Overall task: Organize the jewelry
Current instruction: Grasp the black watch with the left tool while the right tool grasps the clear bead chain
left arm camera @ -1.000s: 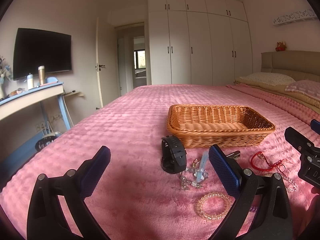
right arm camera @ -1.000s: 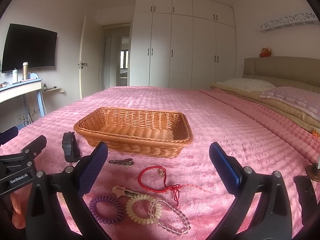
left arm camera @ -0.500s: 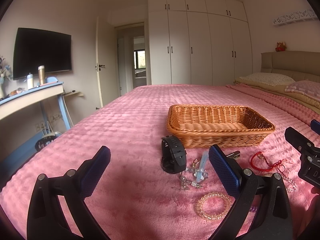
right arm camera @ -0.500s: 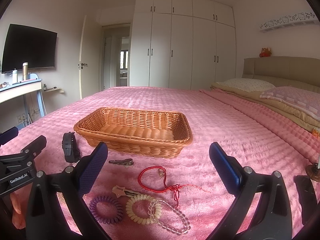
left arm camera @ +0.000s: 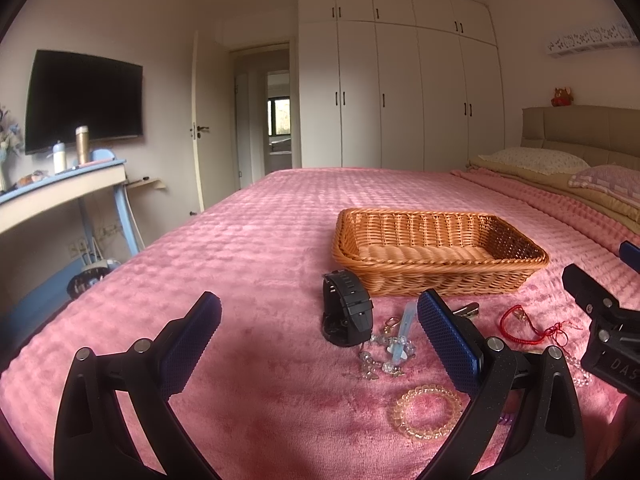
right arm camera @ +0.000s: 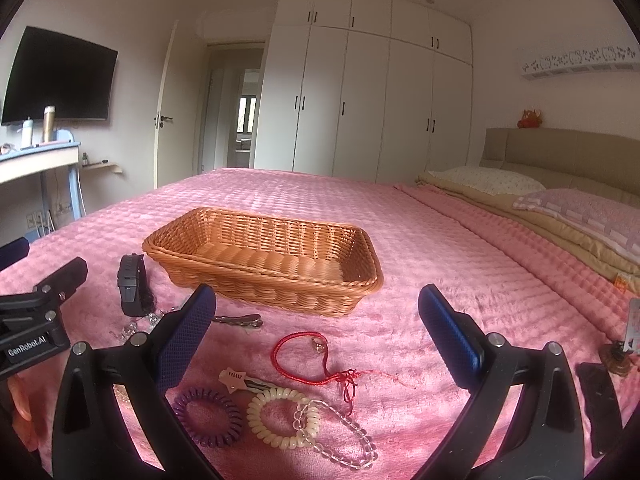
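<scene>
**Jewelry Laid Out Before an Empty Basket**

In the left wrist view, the left gripper was held low over the bed, jaws spread and empty. The black watch stood just ahead, right of centre, with the wicker basket beyond it.

In the right wrist view, the right gripper was likewise spread and empty. The red cord bracelet lay directly between its jaws, so the right hand was judged nearer.

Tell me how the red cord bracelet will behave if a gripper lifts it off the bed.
The red cord bracelet lies in a loose loop with trailing knotted ends, so it will probably hang limp and dangle. Its thin cord looks light. A small charm on it may swing. The plush bedspread could make pinching it fiddly.
</scene>
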### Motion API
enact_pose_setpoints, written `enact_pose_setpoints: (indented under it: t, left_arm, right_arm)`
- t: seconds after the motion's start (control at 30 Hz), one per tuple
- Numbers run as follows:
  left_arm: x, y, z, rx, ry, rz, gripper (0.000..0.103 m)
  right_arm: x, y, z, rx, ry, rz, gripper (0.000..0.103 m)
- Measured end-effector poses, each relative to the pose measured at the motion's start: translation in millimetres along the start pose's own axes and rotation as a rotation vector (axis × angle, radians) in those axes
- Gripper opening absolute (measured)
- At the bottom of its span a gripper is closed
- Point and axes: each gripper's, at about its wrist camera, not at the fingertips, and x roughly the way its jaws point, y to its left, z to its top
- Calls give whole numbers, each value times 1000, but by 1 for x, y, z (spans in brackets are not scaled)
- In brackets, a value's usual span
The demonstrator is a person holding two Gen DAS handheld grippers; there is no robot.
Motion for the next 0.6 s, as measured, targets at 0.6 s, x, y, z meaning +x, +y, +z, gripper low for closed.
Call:
enact_pose_setpoints:
  t: [0.6]
  left_arm:
    - [75,24,18,-132,340,-302,63]
  right_arm:
    - [13,-24,7,13,72,48,93]
